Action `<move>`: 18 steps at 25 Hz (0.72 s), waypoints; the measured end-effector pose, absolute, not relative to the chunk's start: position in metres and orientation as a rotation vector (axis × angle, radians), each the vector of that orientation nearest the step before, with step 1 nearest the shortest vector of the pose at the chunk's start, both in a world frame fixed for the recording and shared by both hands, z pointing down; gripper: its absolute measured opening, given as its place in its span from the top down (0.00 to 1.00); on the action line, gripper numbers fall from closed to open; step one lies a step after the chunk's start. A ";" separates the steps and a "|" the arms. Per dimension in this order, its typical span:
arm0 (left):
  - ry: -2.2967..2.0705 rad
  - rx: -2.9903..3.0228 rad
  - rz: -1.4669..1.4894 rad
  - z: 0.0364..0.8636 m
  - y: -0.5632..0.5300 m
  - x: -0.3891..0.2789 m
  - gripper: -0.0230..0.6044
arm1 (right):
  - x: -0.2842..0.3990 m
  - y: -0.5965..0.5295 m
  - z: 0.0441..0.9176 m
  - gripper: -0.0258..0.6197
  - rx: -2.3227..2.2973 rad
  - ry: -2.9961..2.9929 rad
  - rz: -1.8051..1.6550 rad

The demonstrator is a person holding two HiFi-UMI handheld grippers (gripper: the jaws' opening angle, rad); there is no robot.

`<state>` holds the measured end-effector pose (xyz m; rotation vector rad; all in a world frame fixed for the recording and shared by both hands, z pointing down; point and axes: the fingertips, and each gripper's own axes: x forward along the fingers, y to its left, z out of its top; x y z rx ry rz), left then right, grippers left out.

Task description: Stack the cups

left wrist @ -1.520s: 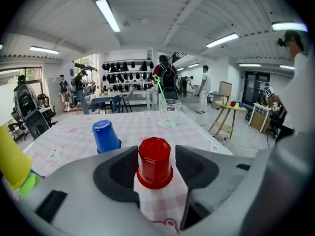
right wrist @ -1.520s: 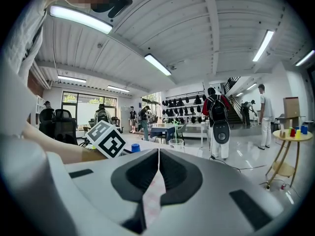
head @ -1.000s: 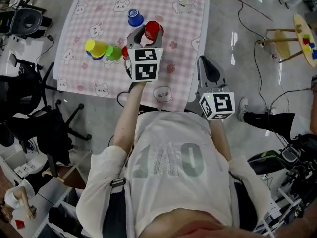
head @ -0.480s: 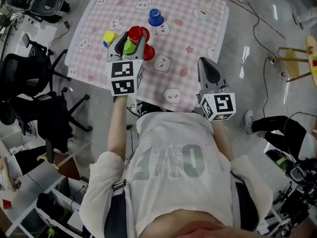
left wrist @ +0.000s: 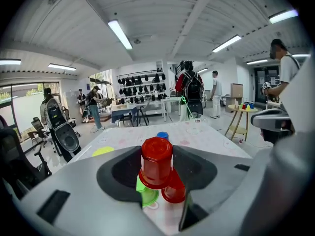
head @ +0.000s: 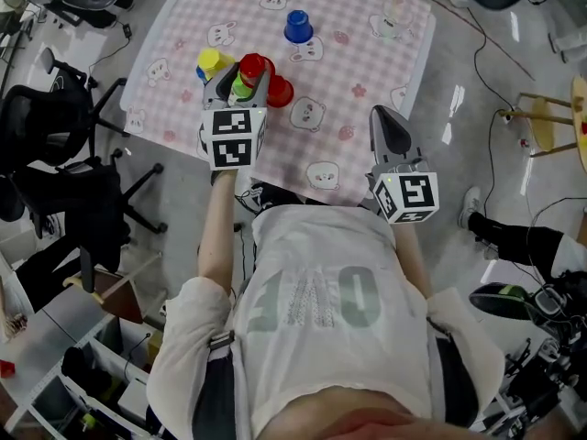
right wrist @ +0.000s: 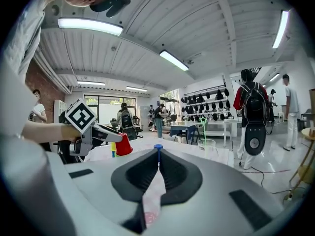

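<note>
Cup stacking, judged early stage. Left gripper (head: 244, 73): jaws clamped on 1 inverted red cup (left wrist: 156, 159), above green cup (left wrist: 145, 194), left side of cloth (head: 367, 53). Right gripper (right wrist: 157, 162): jaws together, empty, near edge. Still apart: second red cup (head: 281, 92), yellow cup (head: 209, 60), blue cup (head: 297, 27) far

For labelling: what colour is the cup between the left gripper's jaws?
The cup is red; clearest in the left gripper view.

The left hand-held gripper (head: 246, 71) is pointing forward at the end of the outstretched left arm (head: 216, 236), its jaws standing wide and clamping an upside-down red plastic cup (left wrist: 156, 162). The right hand-held gripper (head: 386, 117) is hovering nearer the torso on the bent right arm (head: 411, 259), its jaws pressing together with nothing between them.
</note>
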<state>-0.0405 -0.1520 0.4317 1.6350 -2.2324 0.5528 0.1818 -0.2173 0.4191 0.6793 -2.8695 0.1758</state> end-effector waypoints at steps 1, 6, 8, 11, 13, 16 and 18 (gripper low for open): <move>-2.229 1.632 0.553 0.433 -0.151 -0.041 0.61 | 0.182 -0.217 0.419 0.91 0.681 -2.867 0.175; -2.213 1.605 0.543 0.435 -0.147 -0.044 0.61 | 0.184 -0.215 0.415 0.91 0.687 -2.858 0.171; -2.203 1.603 0.539 0.440 -0.147 -0.047 0.61 | 0.181 -0.215 0.419 0.91 0.692 -2.855 0.174; -2.189 1.605 0.509 0.446 -0.148 -0.050 0.61 | 0.176 -0.216 0.423 0.91 0.693 -2.854 0.178; -2.198 1.594 0.490 0.447 -0.148 -0.052 0.61 | 0.174 -0.215 0.424 0.91 0.693 -2.854 0.180; -2.203 1.599 0.487 0.451 -0.148 -0.049 0.61 | 0.174 -0.214 0.427 0.91 0.690 -2.856 0.181; -2.206 1.606 0.474 0.452 -0.149 -0.048 0.59 | 0.175 -0.214 0.428 0.91 0.690 -2.853 0.178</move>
